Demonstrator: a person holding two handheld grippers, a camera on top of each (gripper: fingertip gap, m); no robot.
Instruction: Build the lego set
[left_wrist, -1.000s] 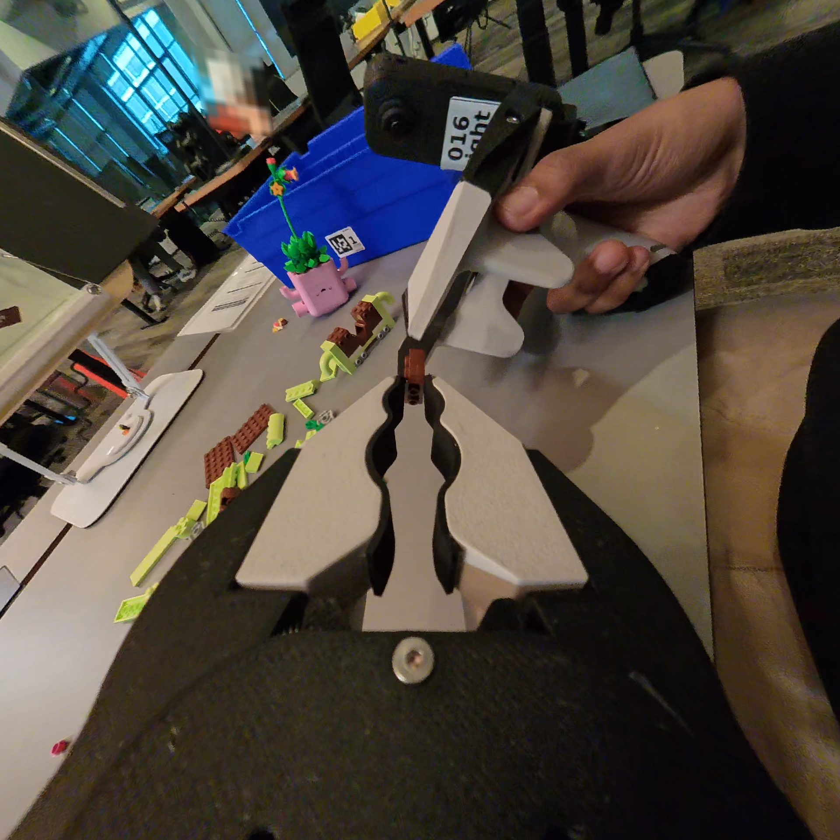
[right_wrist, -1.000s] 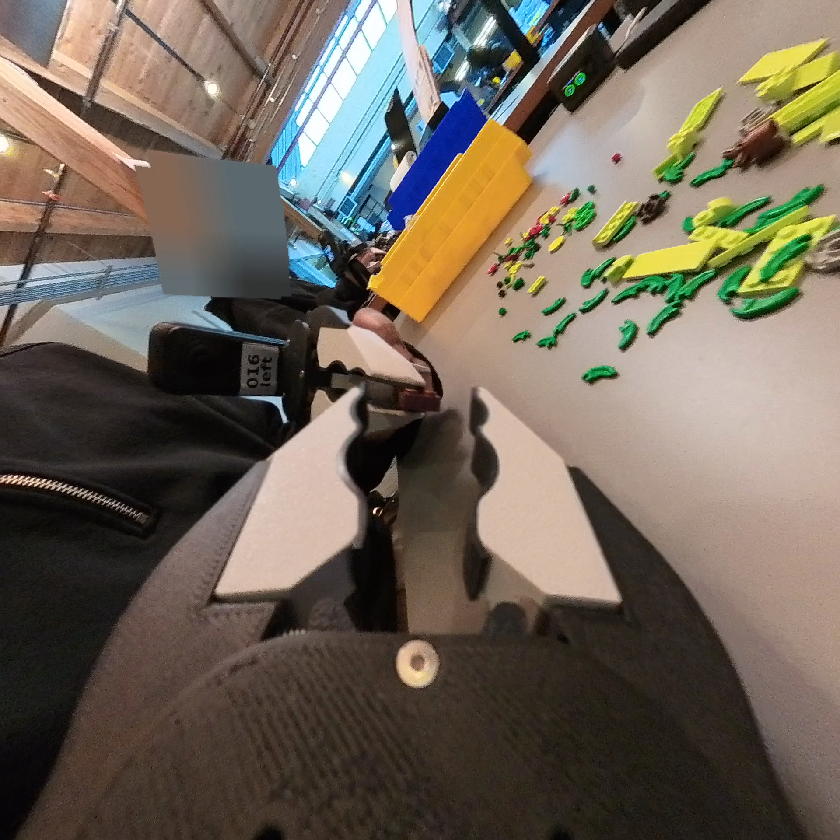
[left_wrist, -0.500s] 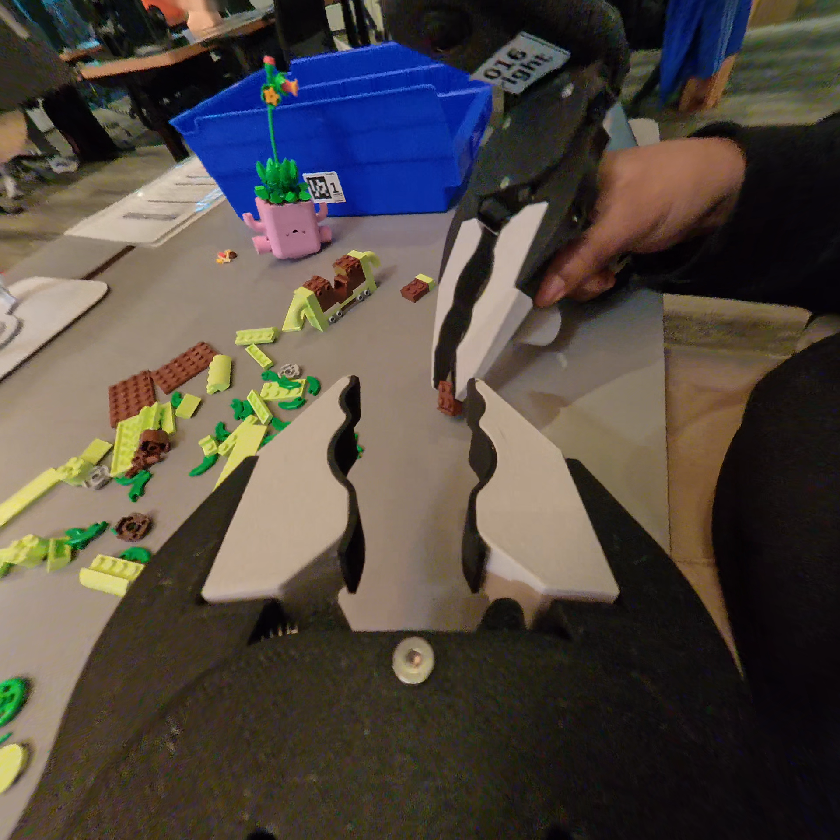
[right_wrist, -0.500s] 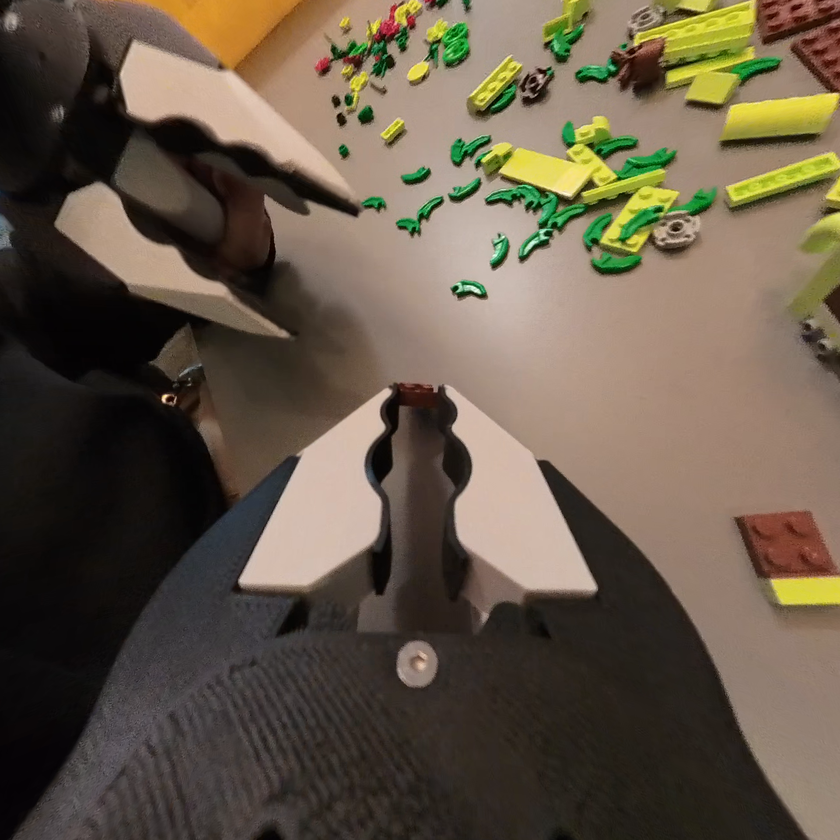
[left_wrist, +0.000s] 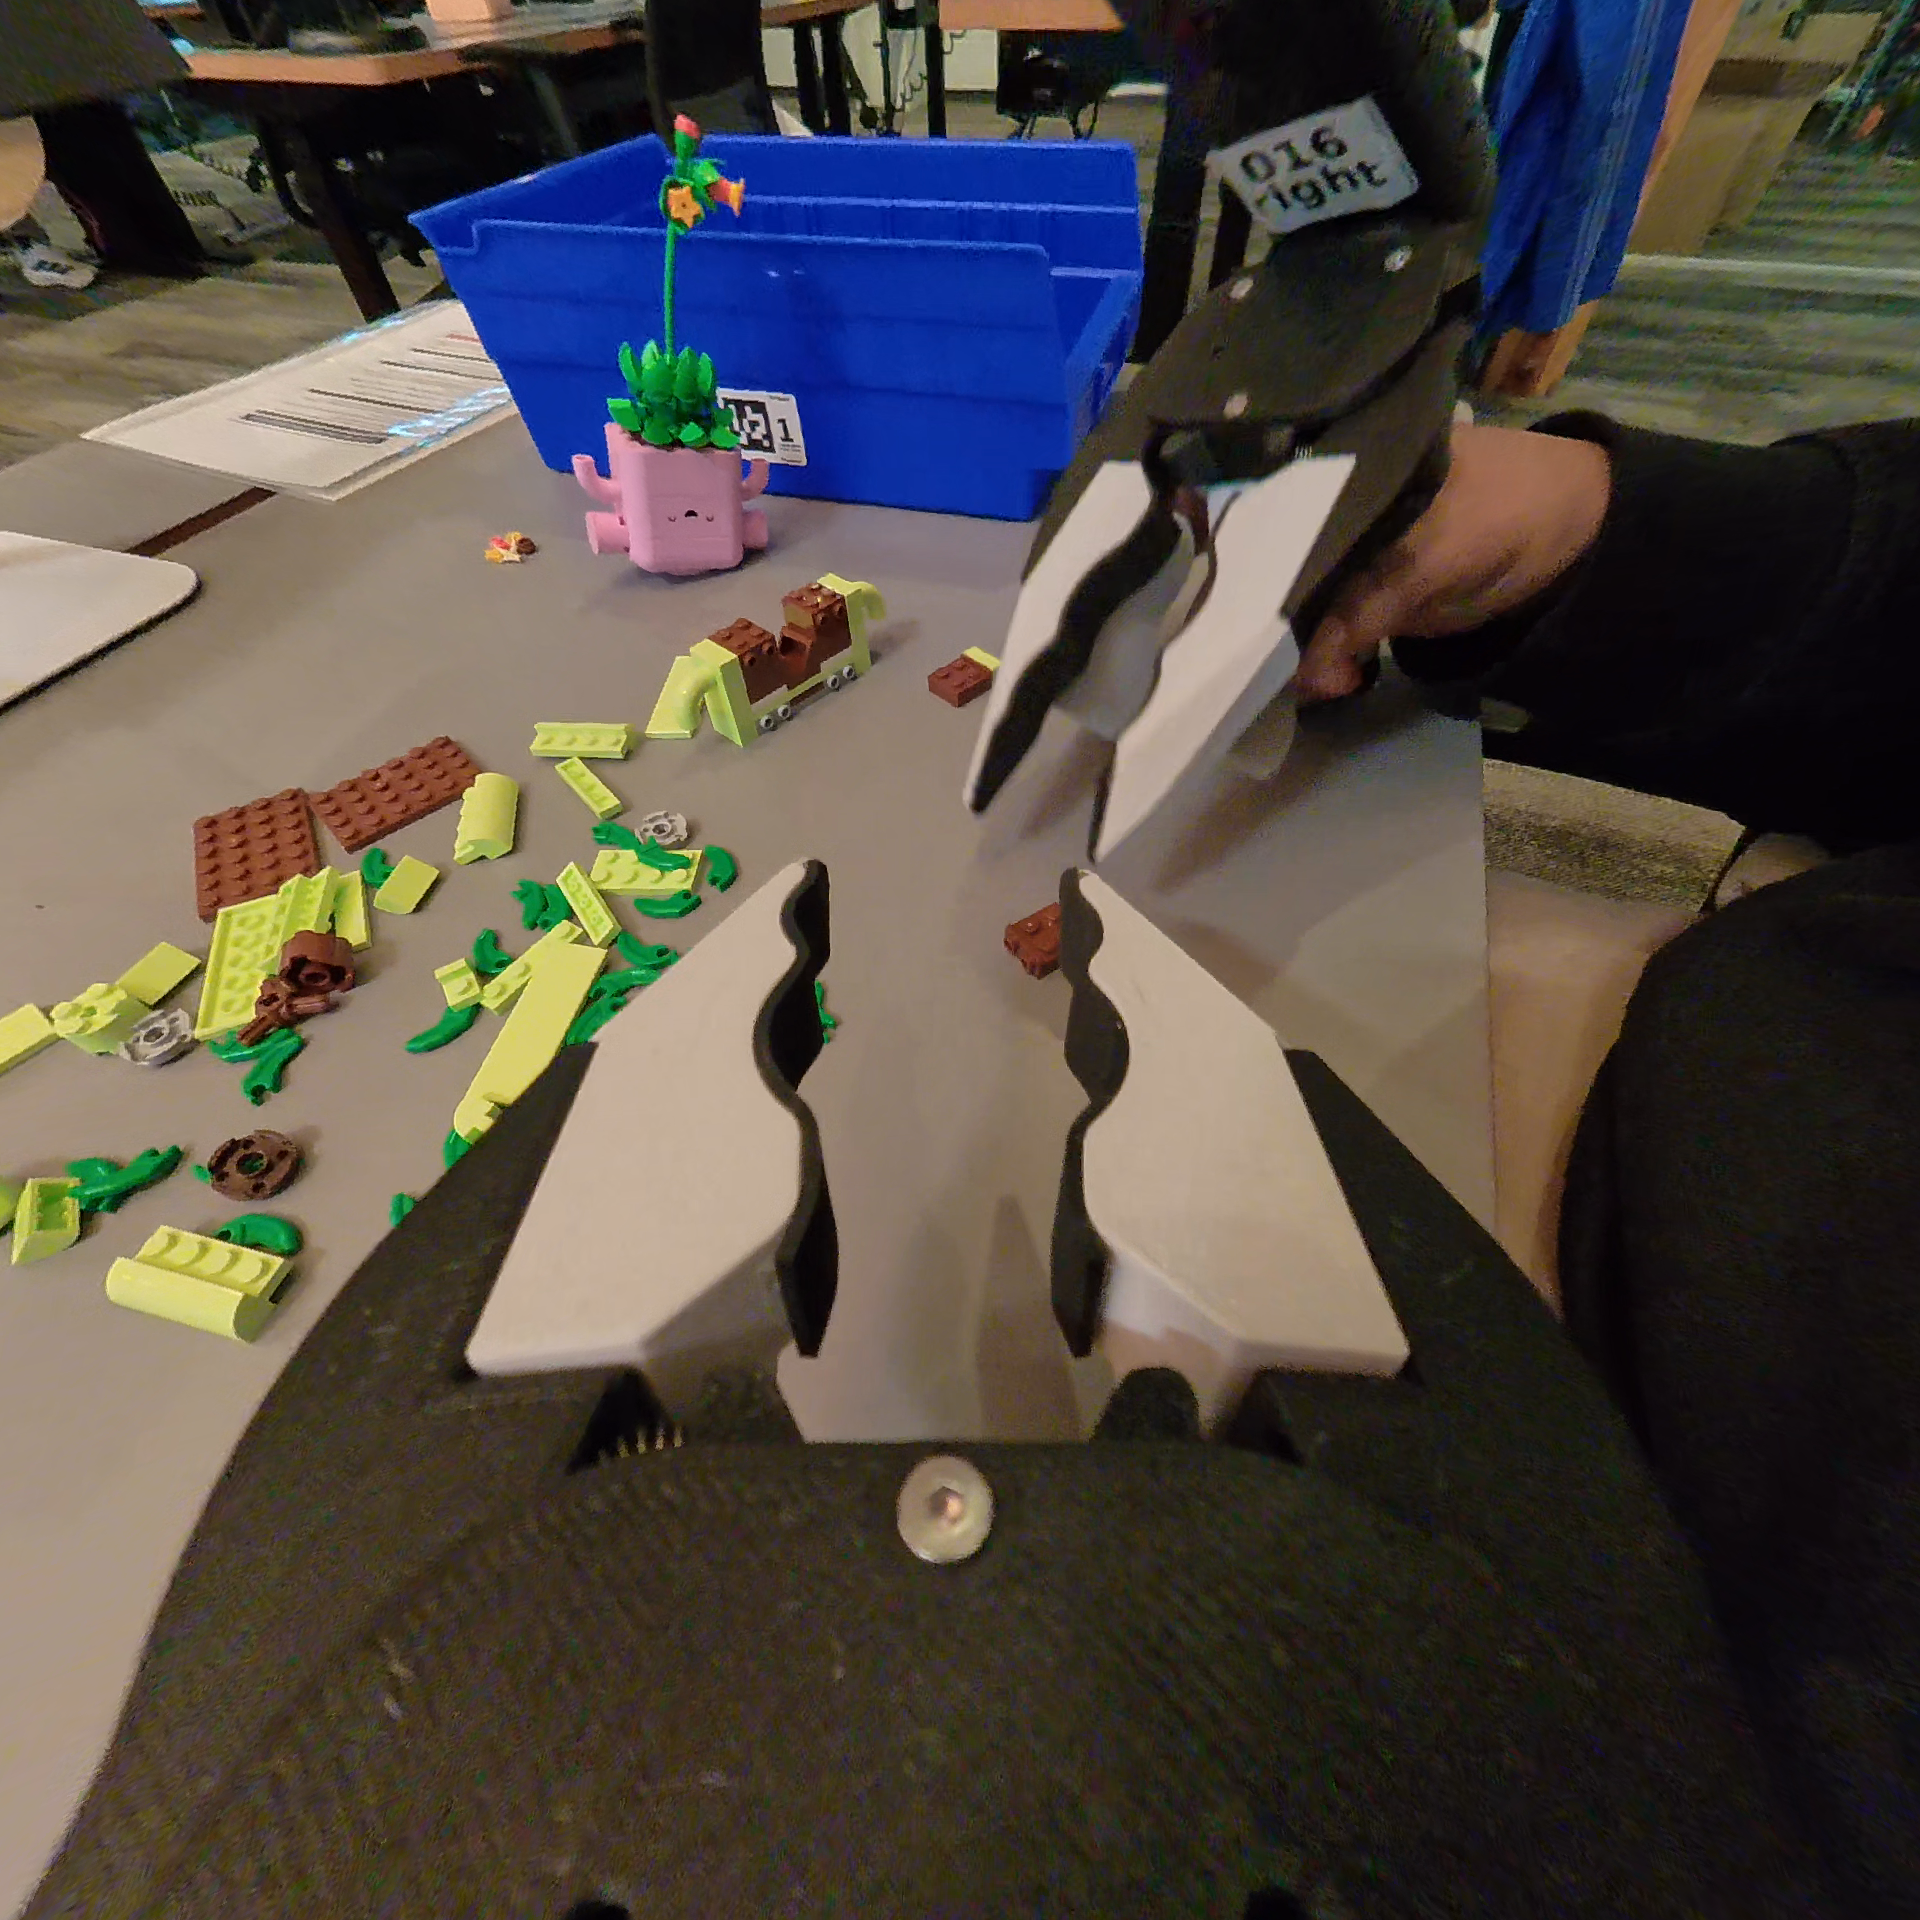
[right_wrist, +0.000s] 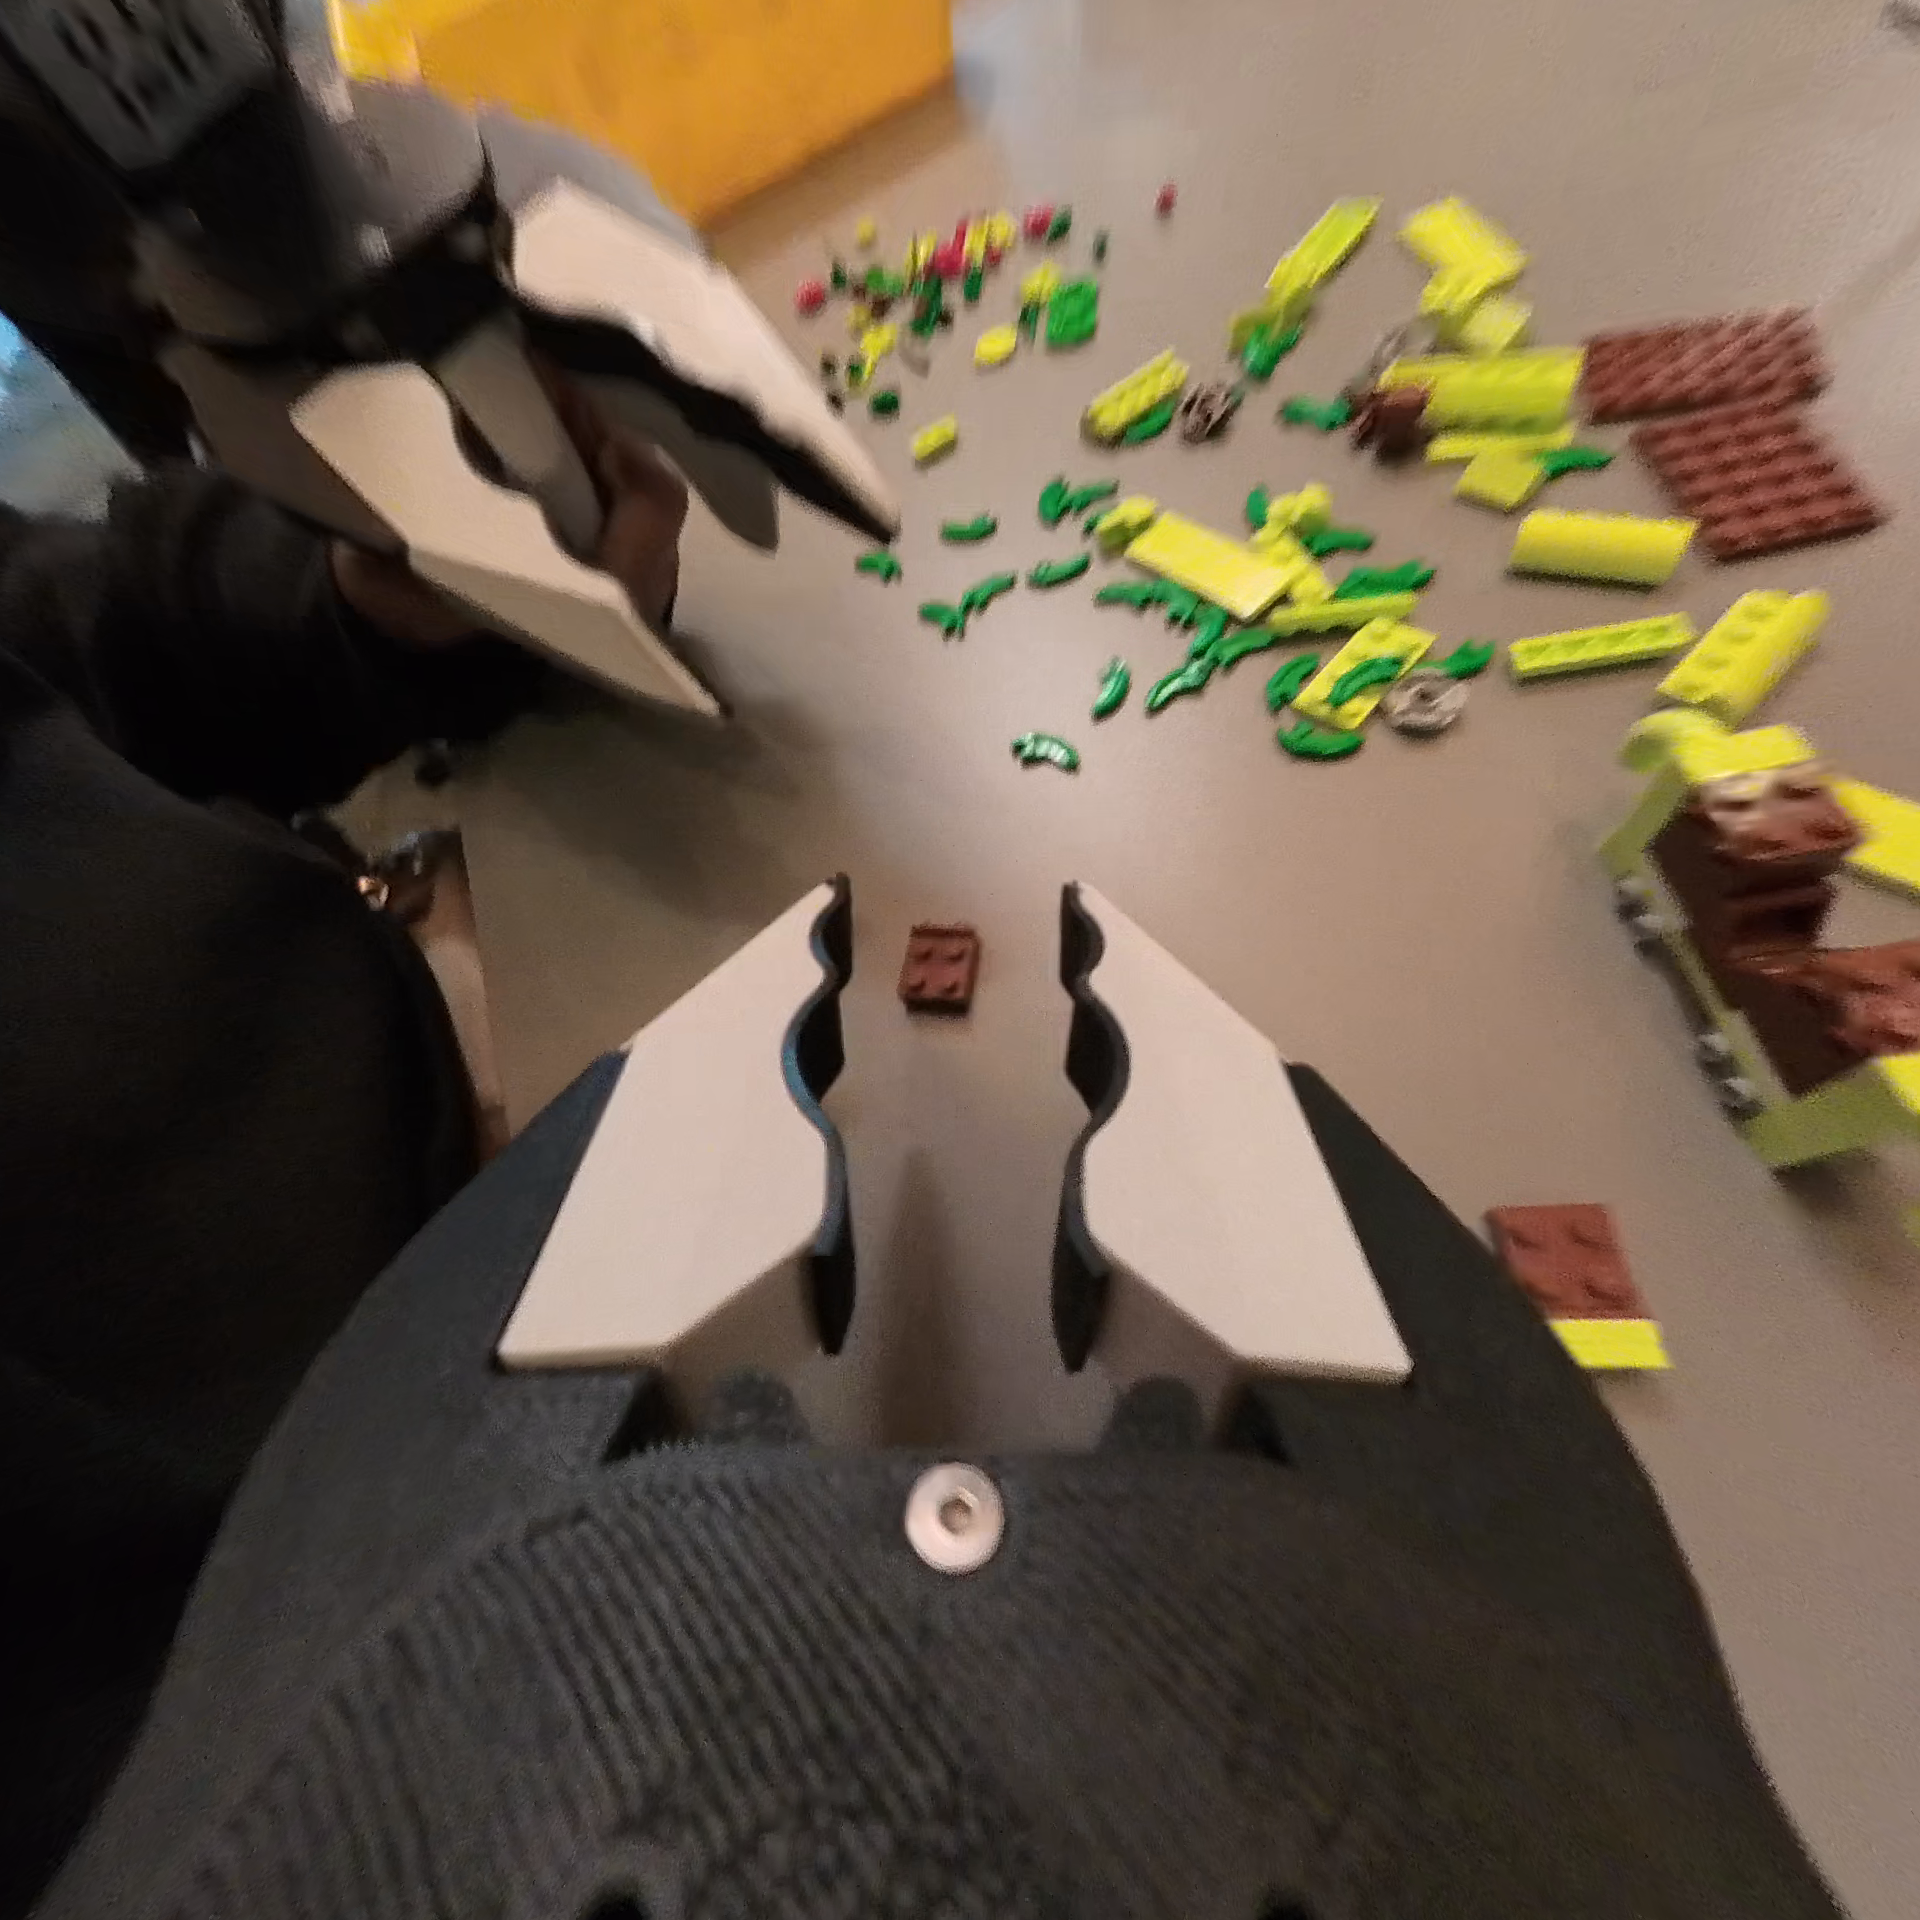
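Note:
A small brown brick (right_wrist: 940, 966) lies flat on the grey table (right_wrist: 1195, 935), between the open fingertips of my right gripper (right_wrist: 953, 896), which holds nothing. In the left wrist view the same brick (left_wrist: 1034, 938) sits just beside the right fingertip of my left gripper (left_wrist: 943, 883), which is open and empty. The right gripper (left_wrist: 1039, 821) hangs open just above and behind the brick. The left gripper (right_wrist: 795, 618) shows open at the upper left of the right wrist view. A brown and lime partial build (left_wrist: 779, 660) stands farther back.
A pink pot with a flower (left_wrist: 675, 499) stands before a blue bin (left_wrist: 831, 312). Brown plates (left_wrist: 312, 821), lime and green pieces (left_wrist: 540, 987) lie scattered left. A brown and lime piece (right_wrist: 1569, 1278) lies right. A yellow bin (right_wrist: 675, 83) is at the back. The left gripper's tips are roughly 6 cm from the right gripper's.
The brown brick went from my left gripper to my right gripper, which has now opened and left it on the table. Both grippers tilted down toward the table.

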